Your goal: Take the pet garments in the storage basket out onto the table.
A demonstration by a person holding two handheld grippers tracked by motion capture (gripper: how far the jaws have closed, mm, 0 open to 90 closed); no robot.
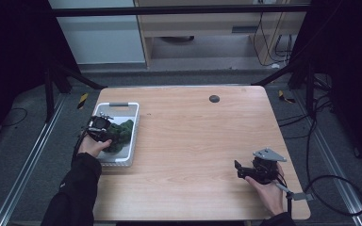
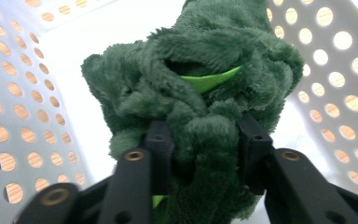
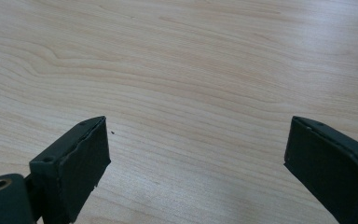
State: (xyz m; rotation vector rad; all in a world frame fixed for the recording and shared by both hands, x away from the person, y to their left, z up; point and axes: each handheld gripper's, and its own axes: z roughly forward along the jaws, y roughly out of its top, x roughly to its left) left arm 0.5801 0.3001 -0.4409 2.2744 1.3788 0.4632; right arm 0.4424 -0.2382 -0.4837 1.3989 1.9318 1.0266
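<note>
Green plush toy (image 2: pixel 191 107) pinched between jaws

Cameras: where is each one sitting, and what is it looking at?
High view: above the table's near edge, looking forward and down; both forearms, hands and claws show.
Left gripper view: on the left claw, looking into the white basket; its black jaws pinch the green plush toy.
Right gripper view: on the right claw, looking at bare tabletop; jaws wide apart.
Shared: high and left gripper views both show the toy in the basket.
</note>
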